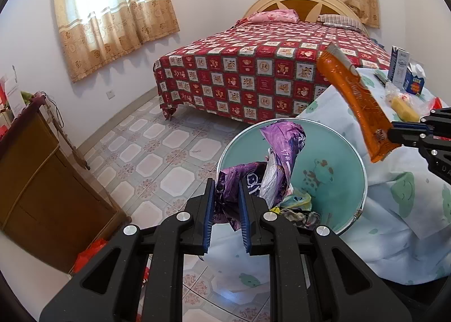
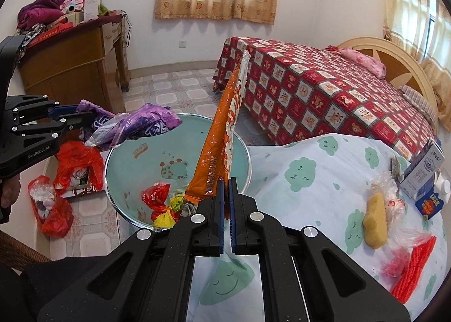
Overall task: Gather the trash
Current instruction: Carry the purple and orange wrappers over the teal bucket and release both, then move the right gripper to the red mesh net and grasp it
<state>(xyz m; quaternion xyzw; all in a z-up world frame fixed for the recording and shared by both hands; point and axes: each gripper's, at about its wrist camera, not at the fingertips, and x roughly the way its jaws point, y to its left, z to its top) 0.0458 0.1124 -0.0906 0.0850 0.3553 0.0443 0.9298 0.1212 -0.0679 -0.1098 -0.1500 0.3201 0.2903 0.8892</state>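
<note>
The printed text on the orange wrapper (image 2: 222,136) is hard to read. It is long and shiny, standing up in the frame centre, clamped at its bottom end by the right tool (image 2: 226,195). The left tool (image 1: 225,203) grips a crumpled purple bag (image 1: 279,152) above the teal bin (image 1: 338,158), lower centre.

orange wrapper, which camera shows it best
Left wrist view: the orange wrapper shows side-on, full length, pinched at its lower end by the right gripper. The right wrist view shows it edge-on and foreshortened, rising from the closed jaws.
</note>
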